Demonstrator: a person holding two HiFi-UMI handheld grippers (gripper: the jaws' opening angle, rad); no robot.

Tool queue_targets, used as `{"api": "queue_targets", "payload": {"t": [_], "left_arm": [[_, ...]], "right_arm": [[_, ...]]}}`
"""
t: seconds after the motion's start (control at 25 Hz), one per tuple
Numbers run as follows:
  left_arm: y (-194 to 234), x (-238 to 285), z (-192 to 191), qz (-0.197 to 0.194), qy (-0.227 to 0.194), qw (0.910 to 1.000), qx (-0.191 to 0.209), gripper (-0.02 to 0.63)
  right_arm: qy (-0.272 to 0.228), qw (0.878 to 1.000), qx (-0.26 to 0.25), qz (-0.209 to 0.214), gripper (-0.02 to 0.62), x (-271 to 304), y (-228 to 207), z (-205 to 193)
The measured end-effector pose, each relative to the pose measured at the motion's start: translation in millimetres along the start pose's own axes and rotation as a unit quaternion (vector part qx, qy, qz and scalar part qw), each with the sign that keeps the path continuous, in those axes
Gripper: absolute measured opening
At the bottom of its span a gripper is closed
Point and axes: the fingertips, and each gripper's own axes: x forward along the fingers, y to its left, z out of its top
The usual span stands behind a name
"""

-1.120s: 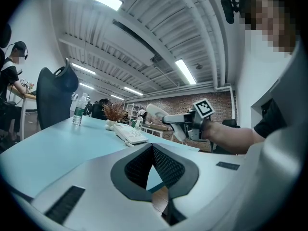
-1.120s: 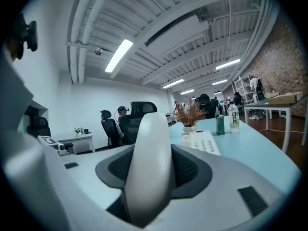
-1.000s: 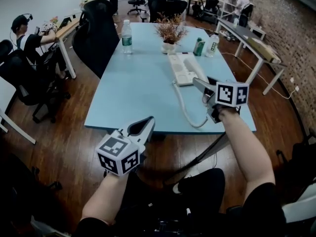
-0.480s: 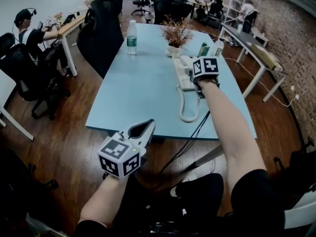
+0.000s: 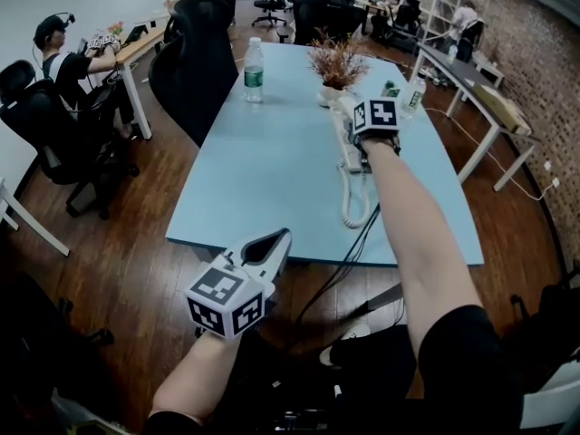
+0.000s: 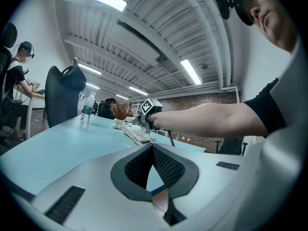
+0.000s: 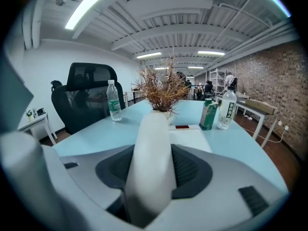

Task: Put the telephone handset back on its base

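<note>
Two tongs are in view: the right tongs (image 7: 154,172) are clamped wide across the middle of the white handset (image 7: 153,138). The handset is held lengthwise over the base (image 7: 191,139) on the blue worktop (image 5: 263,170), presumably aligned so it can be lowered straight into the cradle; contact cannot be confirmed. The left tongs (image 6: 152,150) are closed on nothing and parked off the worktop's near edge, judged to be kept clear of the coiled cord (image 5: 352,208).

The worktop (image 5: 272,170) is seen steeply from above in the head view. Both gripper views are set low, the plant (image 7: 161,88) shared.
</note>
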Motion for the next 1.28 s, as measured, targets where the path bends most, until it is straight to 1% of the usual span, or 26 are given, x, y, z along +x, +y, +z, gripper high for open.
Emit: {"api": "queue_targets", "payload": {"t": [0.16, 0.32, 0.44, 0.48, 0.6, 0.8, 0.92, 1.0, 1.08, 1.16, 1.24, 1.28], "left_arm": [[6, -2, -1, 0.005, 0.0, 1.0, -0.003, -0.002], [8, -3, -2, 0.007, 0.0, 1.0, -0.004, -0.002], [9, -3, -2, 0.008, 0.0, 1.0, -0.004, -0.002], [10, -3, -2, 0.009, 0.0, 1.0, -0.004, -0.002], [7, -2, -1, 0.006, -0.001, 1.0, -0.002, -0.002], [-5, -1, 1, -0.006, -0.003, 1.0, 0.002, -0.002], [-11, 1, 2, -0.013, -0.003, 0.9999, 0.003, -0.002], [-16, 1, 3, -0.014, -0.003, 0.9998, 0.011, -0.002], [-21, 1, 4, -0.015, -0.003, 0.9997, 0.018, -0.002], [-25, 1, 4, -0.017, -0.002, 0.9997, 0.02, -0.002], [-29, 3, 2, -0.02, 0.001, 0.9996, 0.021, -0.002], [-31, 5, 1, -0.022, 0.002, 0.9995, 0.022, -0.002]], "right_arm": [[0.006, 1.0, -0.003, -0.003, 0.23, 9, 1, -3], [0.0, 1.0, -0.004, -0.009, 0.23, 15, 2, -4], [-0.01, 1.0, -0.008, -0.016, 0.246, 14, 0, 0], [-0.015, 1.0, -0.007, -0.017, 0.265, 12, 0, 3], [-0.024, 1.0, -0.001, -0.012, 0.264, 3, 1, 9], [-0.028, 1.0, 0.006, 0.003, 0.262, -16, 1, 8], [-0.028, 0.999, 0.009, 0.021, 0.257, -30, 4, 4], [-0.031, 0.999, 0.005, 0.041, 0.234, -42, 10, 0], [-0.04, 0.997, -0.002, 0.067, 0.194, -59, 19, -5], [-0.058, 0.994, -0.002, 0.097, 0.106, -82, 28, -10], [-0.085, 0.988, 0.008, 0.131, 0.013, -111, 34, -14], [-0.099, 0.984, 0.012, 0.148, 0.006, -128, 36, -17]]}}
